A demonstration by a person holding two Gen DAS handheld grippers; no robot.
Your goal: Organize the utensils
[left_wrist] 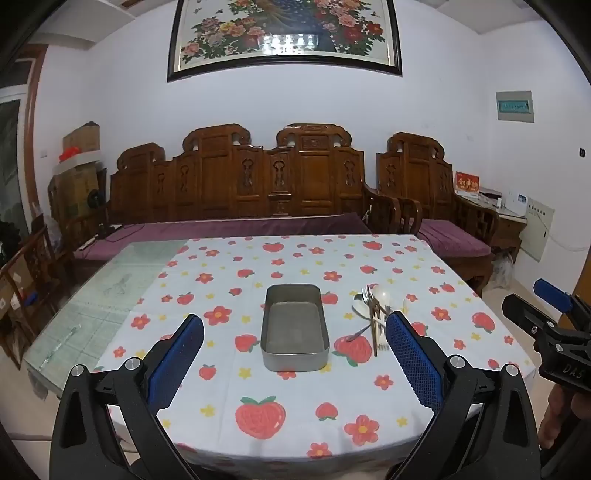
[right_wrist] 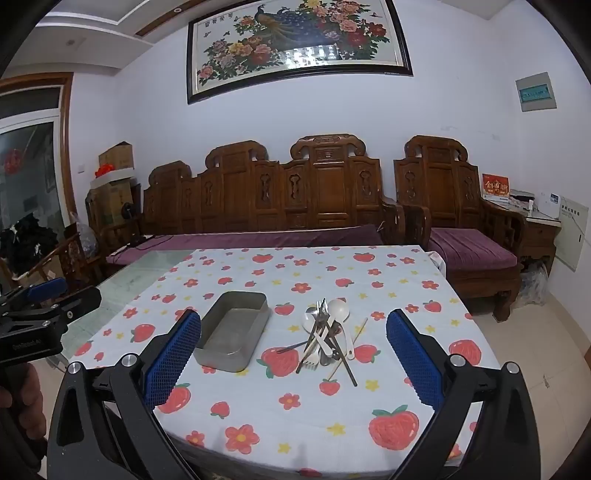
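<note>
Beyond the metal tray [left_wrist: 294, 328], we are looking along a table [left_wrist: 92, 314] whose near and right part is lying under a white cloth [left_wrist: 295, 398] printed with strawberries and red flowers, while a strip of bare greenish glass top is showing to the tray's left. Behind the table, a carved wooden sofa [left_wrist: 240, 177] with a purple cushion is standing against a pale wall, and a matching armchair [left_wrist: 424, 184] is sitting to the sofa's right. Above the sofa, a framed flower painting [left_wrist: 284, 33] is hanging. Cardboard boxes [right_wrist: 114, 177] are stacking up at the sofa's left end.

We are seeing the tray resting flat on the cloth with only its dull grey floor showing inside. Just to the right of the tray, apart from it, the utensils [right_wrist: 325, 339] are lying in a crossed heap: a white spoon [right_wrist: 341, 317], metal spoons, forks and a pair of chopsticks, all directly on the cloth.

We are holding the left gripper [left_wrist: 295, 343] above the near edge of the table, its blue-padded fingers spread wide on either side of the tray and gripping nothing. We are holding the right gripper [right_wrist: 293, 339] likewise wide and unladen, framing both the tray and the heap.
</note>
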